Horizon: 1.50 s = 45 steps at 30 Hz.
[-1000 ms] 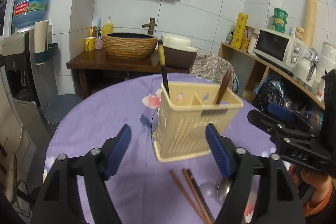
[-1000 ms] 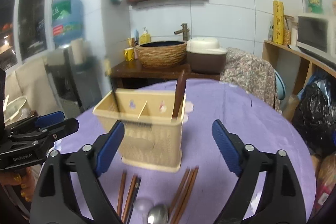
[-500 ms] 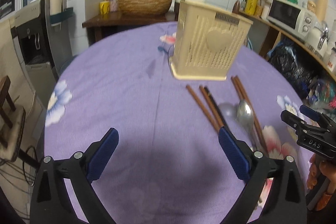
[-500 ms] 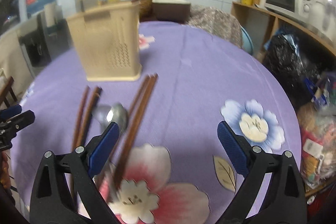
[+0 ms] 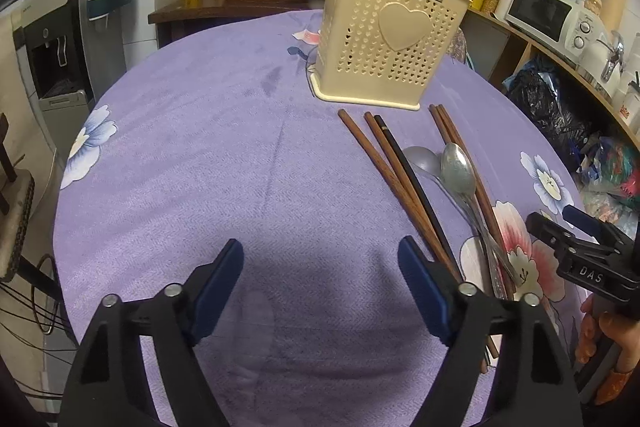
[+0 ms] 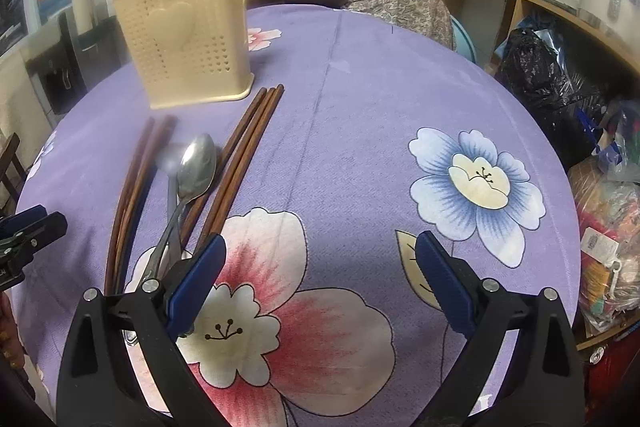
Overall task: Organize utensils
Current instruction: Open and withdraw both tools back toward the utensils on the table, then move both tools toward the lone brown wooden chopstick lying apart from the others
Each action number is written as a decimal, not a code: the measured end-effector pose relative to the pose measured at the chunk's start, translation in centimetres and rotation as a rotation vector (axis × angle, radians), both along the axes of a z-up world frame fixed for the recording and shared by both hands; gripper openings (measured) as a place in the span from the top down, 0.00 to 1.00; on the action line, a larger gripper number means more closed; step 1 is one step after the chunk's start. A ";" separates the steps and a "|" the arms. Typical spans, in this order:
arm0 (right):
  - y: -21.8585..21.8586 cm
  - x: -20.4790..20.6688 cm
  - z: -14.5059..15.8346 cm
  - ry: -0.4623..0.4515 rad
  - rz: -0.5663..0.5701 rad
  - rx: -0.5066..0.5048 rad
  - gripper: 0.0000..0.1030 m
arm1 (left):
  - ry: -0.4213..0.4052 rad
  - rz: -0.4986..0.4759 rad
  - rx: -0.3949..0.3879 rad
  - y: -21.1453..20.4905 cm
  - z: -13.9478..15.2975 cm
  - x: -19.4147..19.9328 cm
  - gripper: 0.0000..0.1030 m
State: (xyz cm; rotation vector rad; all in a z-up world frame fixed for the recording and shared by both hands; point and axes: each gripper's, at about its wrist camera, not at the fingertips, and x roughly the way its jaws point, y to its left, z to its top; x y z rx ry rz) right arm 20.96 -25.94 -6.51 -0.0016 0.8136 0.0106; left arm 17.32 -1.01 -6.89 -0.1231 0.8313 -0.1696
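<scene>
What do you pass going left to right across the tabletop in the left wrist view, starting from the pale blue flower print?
Pale blue flower print → cream utensil holder → shiny metal spoon → blue and white flower print → right gripper. The chopsticks fan out across the spoons, so I leave them out.

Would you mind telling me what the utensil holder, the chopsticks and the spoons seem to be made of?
Utensil holder: cream moulded plastic, matte, with punched heart holes. Chopsticks: probably wood, brown with visible grain; one looks black, perhaps lacquered. Spoons: metal, likely steel, with a dull grey shine.
</scene>
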 end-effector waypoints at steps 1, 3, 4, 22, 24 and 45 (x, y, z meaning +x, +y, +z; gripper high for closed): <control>0.2 0.1 -0.1 0.004 0.006 -0.001 0.09 | 0.002 -0.006 0.001 -0.2 0.0 0.0 0.27; 0.6 0.3 -0.1 0.013 0.019 0.000 0.09 | 0.003 -0.015 0.005 -0.6 -0.1 0.0 0.27; 0.8 0.5 -0.1 0.016 0.027 0.000 0.09 | 0.005 -0.020 0.005 -0.7 -0.2 0.1 0.27; 0.9 2.3 -1.0 0.072 -0.015 -0.116 0.08 | 0.014 -0.094 0.012 -3.7 0.1 1.1 0.28; -0.5 2.1 -1.1 0.072 -0.039 -0.094 0.08 | 0.013 -0.094 0.019 -3.9 0.1 1.5 0.28; 0.7 1.9 0.1 0.039 0.025 -0.073 0.08 | 0.048 -0.061 0.154 -2.7 -0.6 2.8 0.41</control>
